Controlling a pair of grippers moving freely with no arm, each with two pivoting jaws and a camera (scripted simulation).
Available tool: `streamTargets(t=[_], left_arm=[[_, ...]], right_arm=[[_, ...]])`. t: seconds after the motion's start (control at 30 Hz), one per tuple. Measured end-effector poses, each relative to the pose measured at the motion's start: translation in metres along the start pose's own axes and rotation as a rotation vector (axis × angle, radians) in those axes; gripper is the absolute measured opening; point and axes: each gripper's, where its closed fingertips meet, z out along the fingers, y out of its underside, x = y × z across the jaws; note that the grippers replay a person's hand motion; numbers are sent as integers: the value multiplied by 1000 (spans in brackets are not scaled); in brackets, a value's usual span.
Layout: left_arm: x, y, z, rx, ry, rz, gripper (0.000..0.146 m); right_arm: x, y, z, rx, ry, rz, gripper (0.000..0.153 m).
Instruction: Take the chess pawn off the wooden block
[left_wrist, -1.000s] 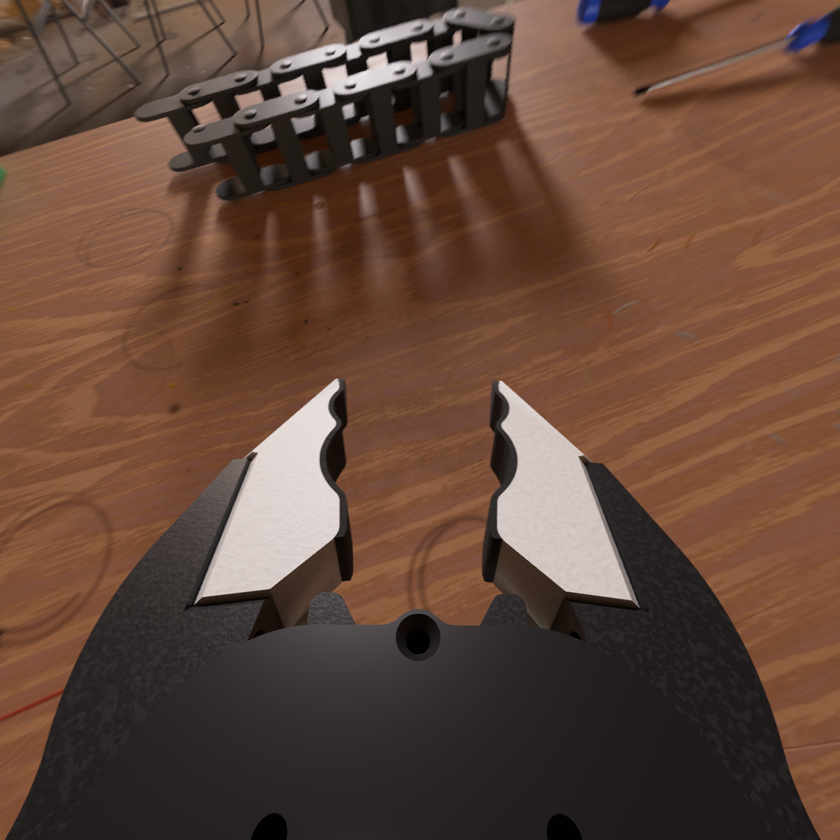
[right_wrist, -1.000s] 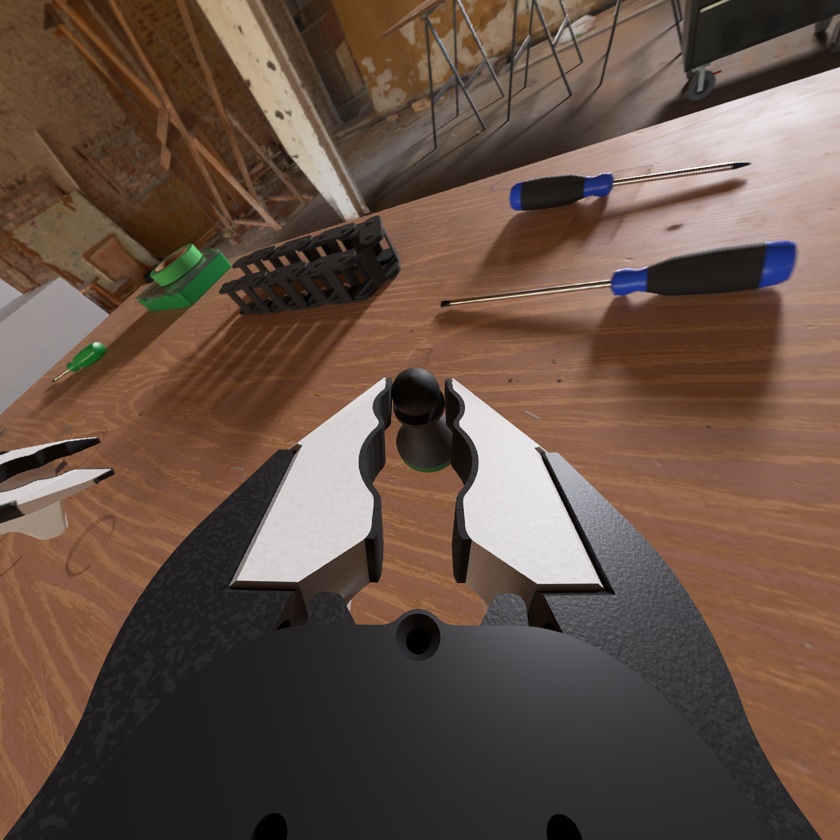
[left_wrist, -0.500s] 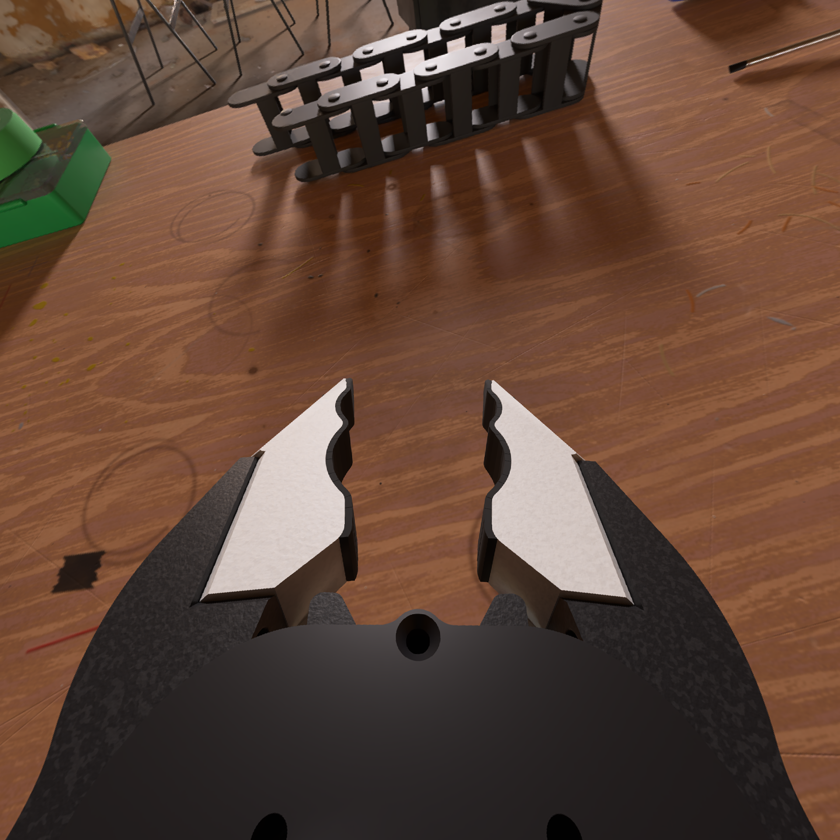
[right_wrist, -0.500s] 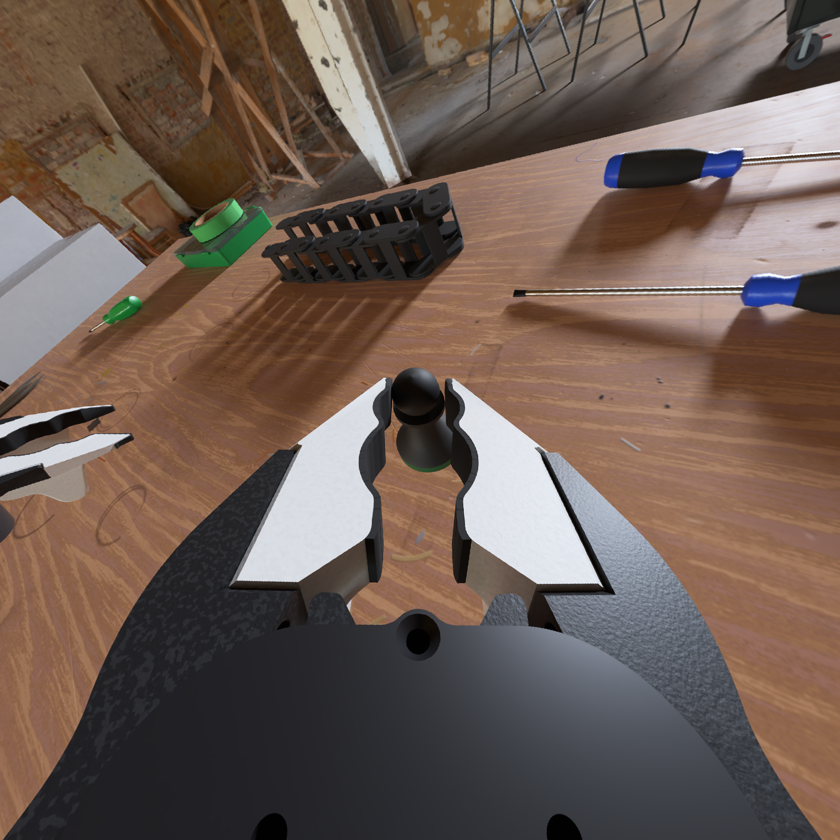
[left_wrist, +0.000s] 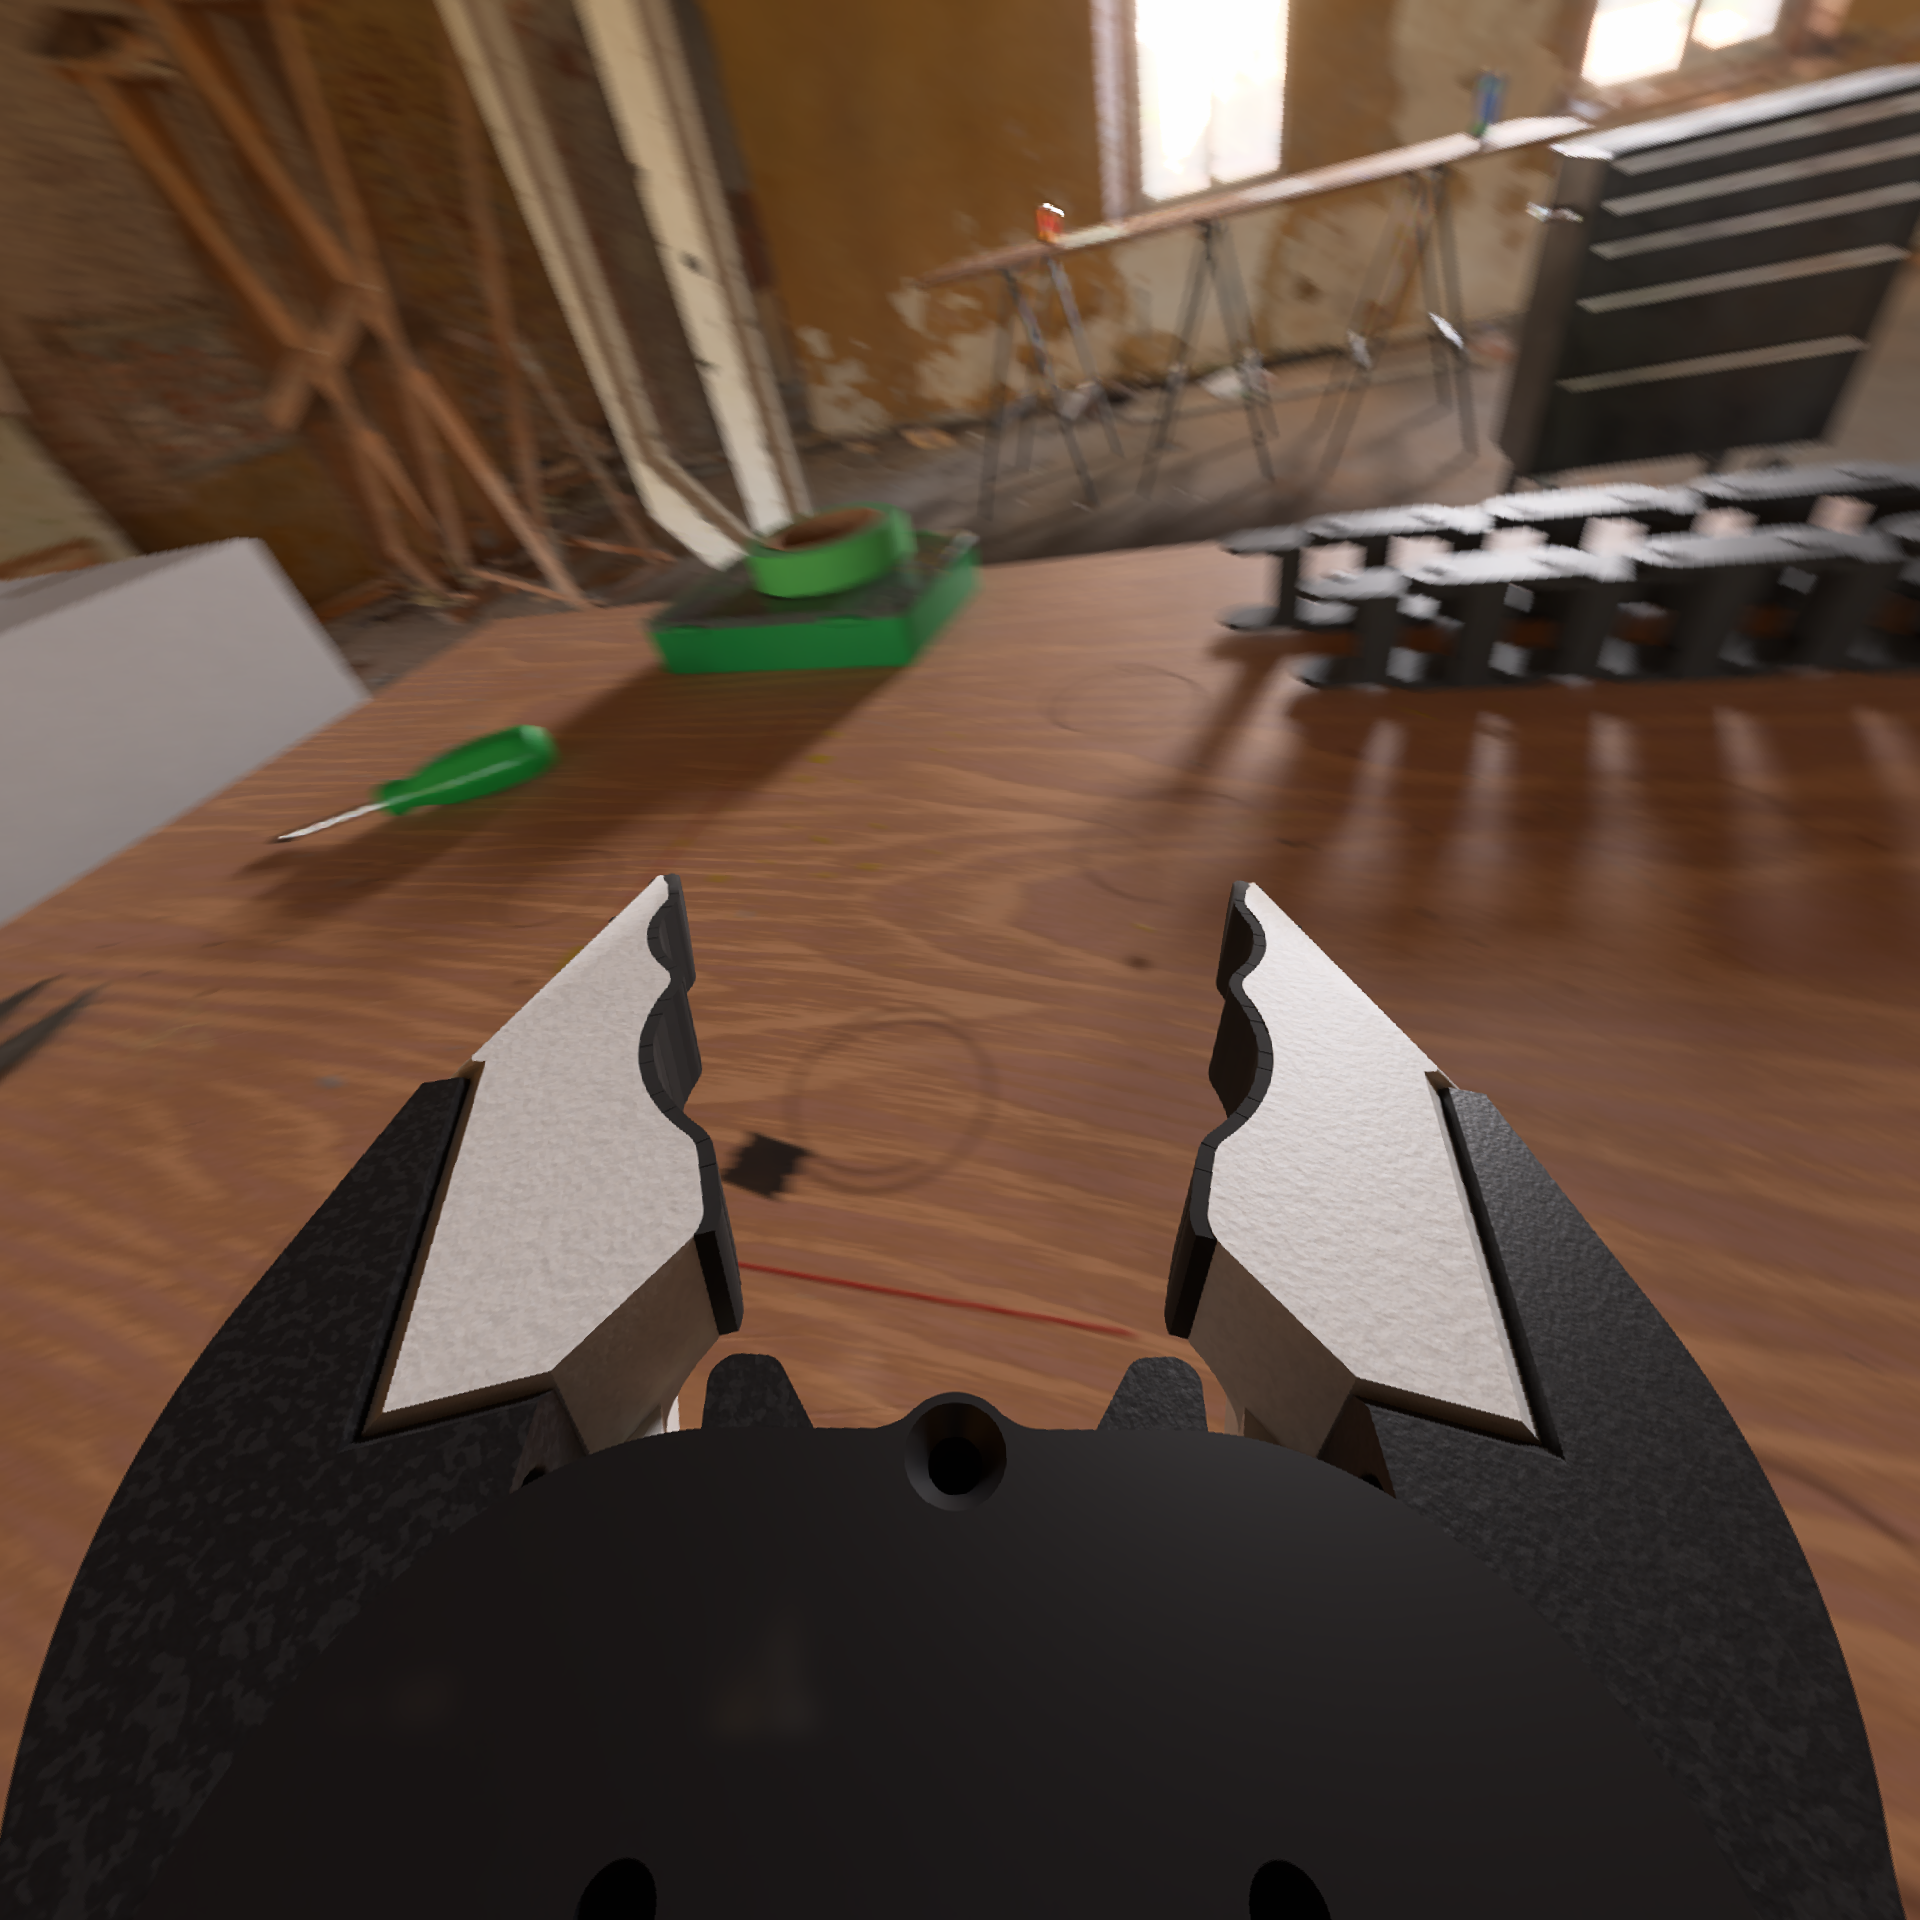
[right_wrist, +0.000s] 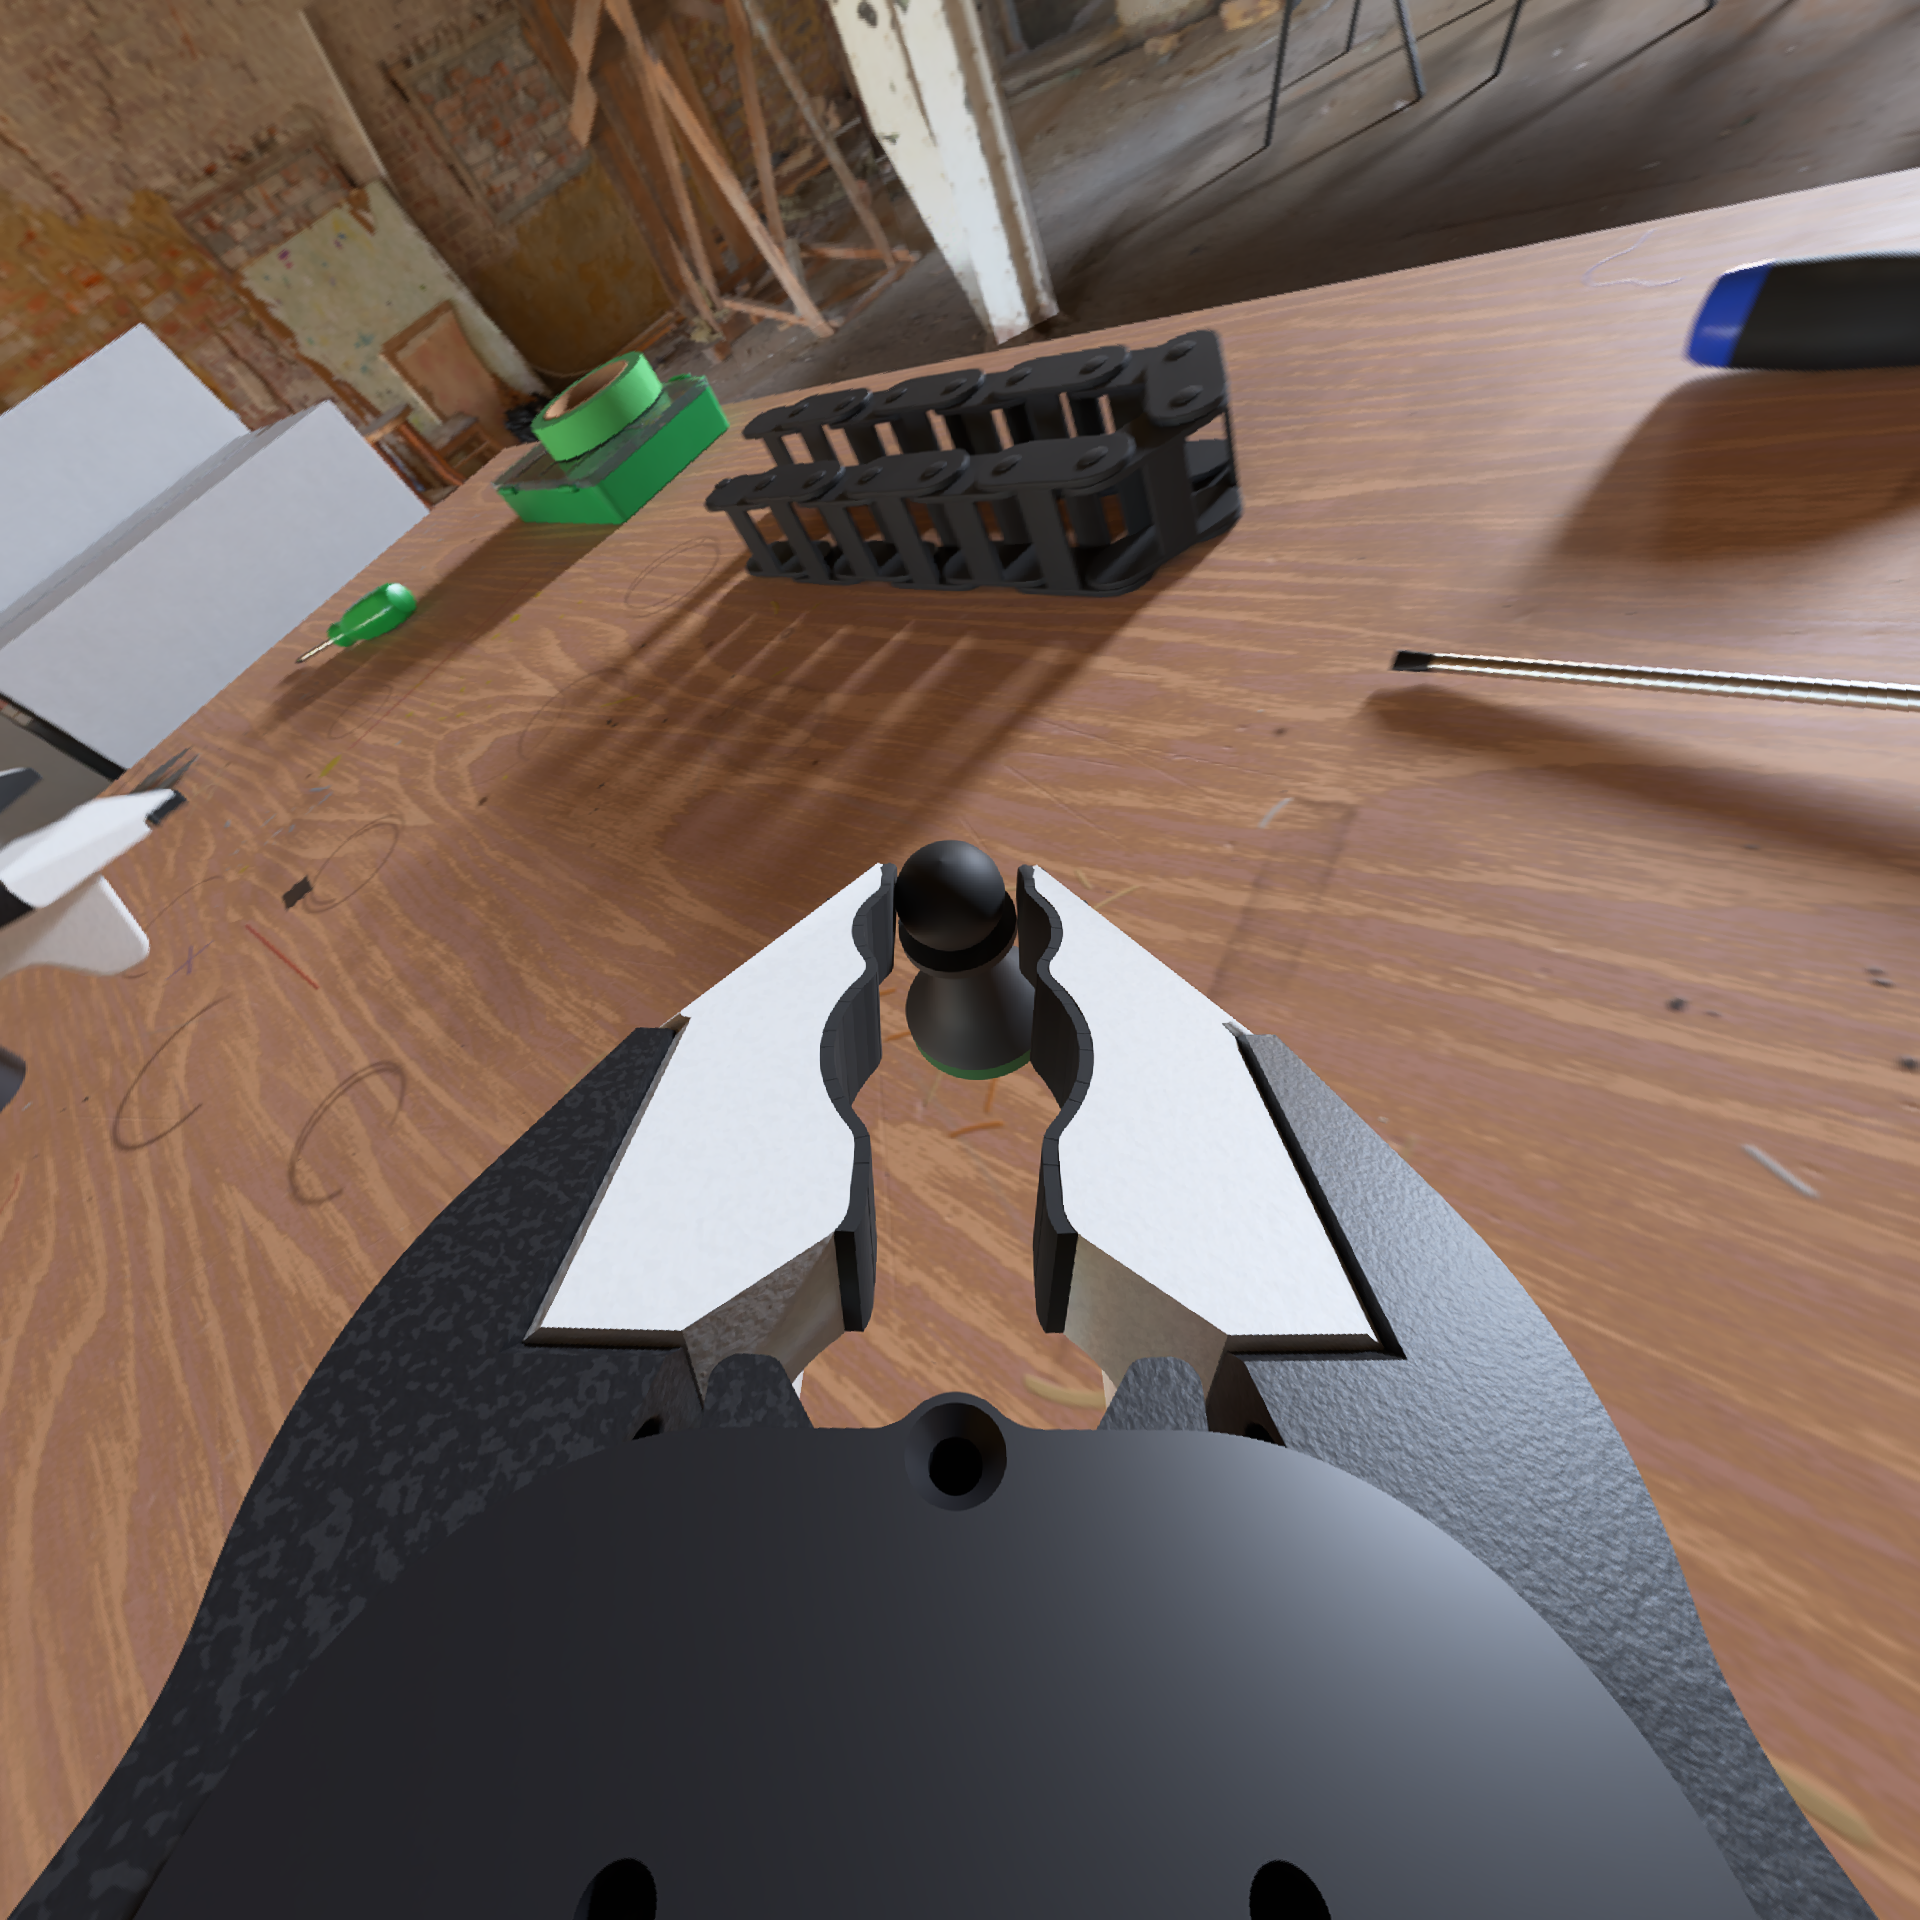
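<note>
My right gripper (right_wrist: 954, 883) is shut on a black chess pawn (right_wrist: 961, 966) with a green felt base, held upright above the wooden table (right_wrist: 1455, 1039). My left gripper (left_wrist: 956, 894) is open and empty, low over the table. Part of it also shows at the left edge of the right wrist view (right_wrist: 73, 873). No wooden block is in view in either frame.
A black cable chain (right_wrist: 987, 478) (left_wrist: 1600, 582) lies at the back. A green tape roll on a green box (right_wrist: 613, 436) (left_wrist: 821, 603) and a small green screwdriver (right_wrist: 364, 618) (left_wrist: 447, 774) lie at the back left. A blue-handled screwdriver (right_wrist: 1808, 312) and a screwdriver shaft (right_wrist: 1662, 675) lie right. White boards (right_wrist: 156, 551) stand left.
My left gripper has opened wider and swung left and tilted up, bringing the green box and screwdriver into view. My right gripper has carried the pawn leftward; the blue screwdrivers slid right.
</note>
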Motion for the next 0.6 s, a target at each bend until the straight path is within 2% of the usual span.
streamTargets(t=[0.1,0.2,0.23,0.27,0.33,0.37,0.53,0.6], left_arm=[[-56,6,8,3,-116,-32,106],[-81,35,25,-120,-89,-54,106],[-80,45,30,-169,-44,-59,100],[-76,50,33,-196,13,-68,84],[-72,46,34,-167,97,-95,20],[-73,44,33,-170,101,-100,6],[-97,11,27,-88,55,-26,2],[-112,-2,23,-76,26,-64,1]], right_arm=[[-13,5,10,-13,-34,6,23],[-24,9,17,-21,-50,-1,23],[-28,12,21,-23,-55,2,23],[-32,15,24,-25,-60,12,23],[-44,23,32,-21,-74,65,23],[-52,26,37,-10,-78,83,23],[-108,39,79,25,-44,52,23],[-134,43,103,23,-71,71,23]])
